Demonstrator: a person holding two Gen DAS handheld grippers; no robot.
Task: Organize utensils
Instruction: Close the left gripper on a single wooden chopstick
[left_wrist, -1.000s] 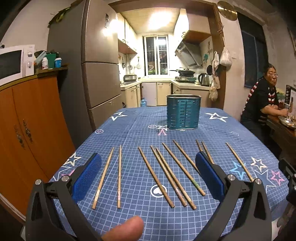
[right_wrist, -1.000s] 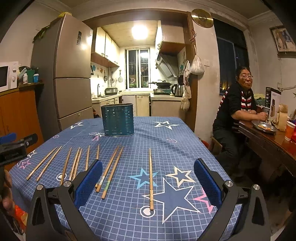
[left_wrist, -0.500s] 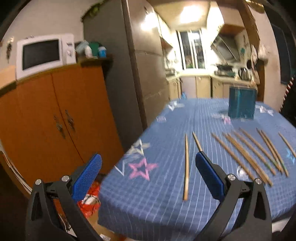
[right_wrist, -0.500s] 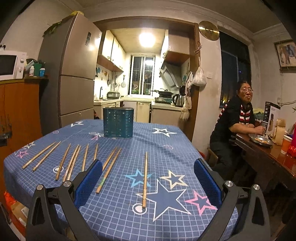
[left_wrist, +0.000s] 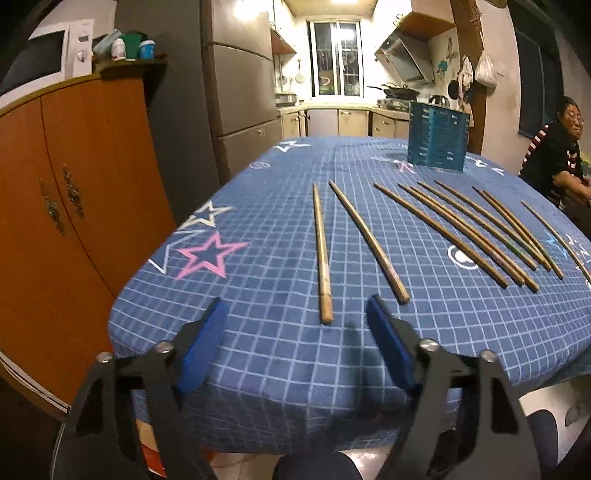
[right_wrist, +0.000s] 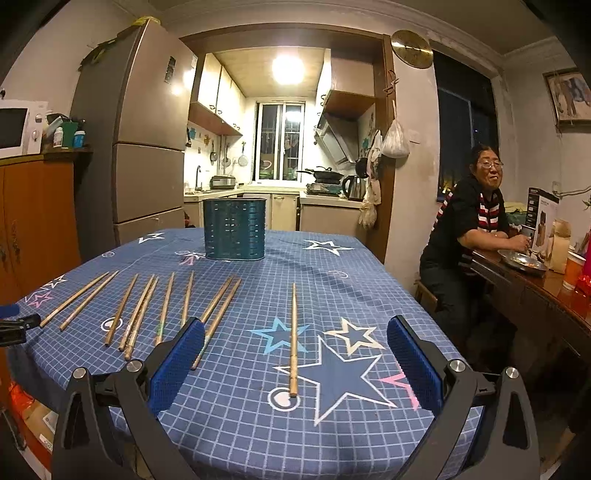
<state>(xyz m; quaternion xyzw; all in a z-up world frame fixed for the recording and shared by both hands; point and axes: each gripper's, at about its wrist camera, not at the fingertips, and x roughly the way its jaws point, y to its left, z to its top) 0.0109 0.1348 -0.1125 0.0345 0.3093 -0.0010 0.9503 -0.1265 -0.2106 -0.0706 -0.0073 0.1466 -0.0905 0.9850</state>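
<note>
Several wooden chopsticks lie side by side on the blue star-print tablecloth. A teal perforated utensil holder stands upright at the far end. My left gripper hovers low over the near table edge with its jaws closing. The near end of the leftmost chopstick lies between the blue pads, which do not touch it. My right gripper is open, and a lone chopstick on the cloth runs up between its fingers, untouched.
An orange cabinet with a microwave on top and a tall fridge stand left of the table. A person sits at a wooden side table on the right. The cloth drops off at the near edge.
The left gripper swung off past the table's left corner, then came back low at the near edge by the leftmost chopsticks, its jaws narrower. The right gripper sank slightly.
</note>
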